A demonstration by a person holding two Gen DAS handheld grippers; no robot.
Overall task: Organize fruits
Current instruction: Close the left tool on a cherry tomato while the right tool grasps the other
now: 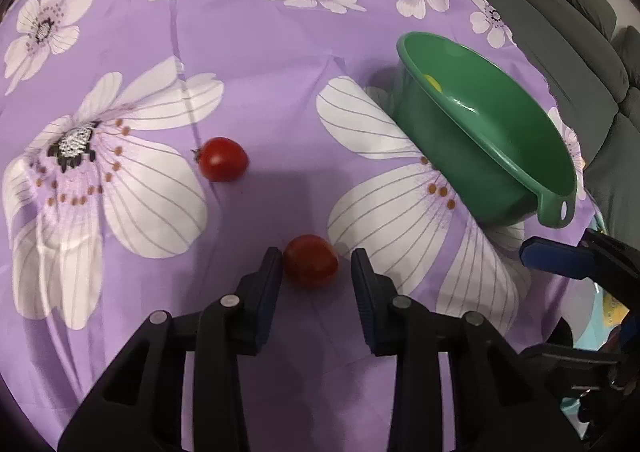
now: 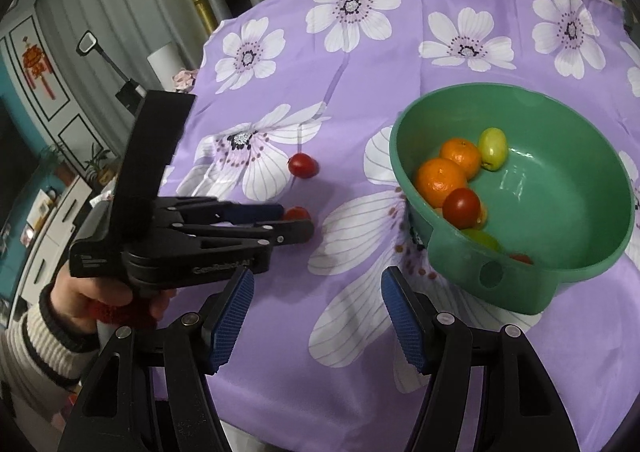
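I've got the left claw [image 1: 316,264] low over the bench, its cloth [image 1: 260,64] purple w/ big white flowers. In the left wrist view, bottom centre, a small red tomato [image 1: 311,261] sits between the two fingers: the left finger [image 1: 272,272] touches its side, the right finger stands off w/ a visible gap. So the jaws bracket the fruit but aren't clenched on it; no grip yet. A second tomato [image 1: 222,159] lies on the cloth up and to the left of centre, well apart from the first.

The green bowl [image 1: 532,156] sits at mid-right of that frame, a handle tab w/ a hole at its lower end. From this angle I see only a bit of yellow-green inside.

Right wrist view: the right claw [image 2: 318,316] hangs released at bottom centre, blue pads wide apart, nothing between them, only cloth below. The bowl fills the right half of the frame and holds two oranges [image 2: 440,180], a red tomato [image 2: 461,207], a yellow-green fruit [image 2: 493,148] near the far wall, plus a green one and a red one at the near rim, partly hidden. At mid-left, a hand [image 2: 92,304] in a striped knit cuff grips the left tool, fingers reaching the near tomato.
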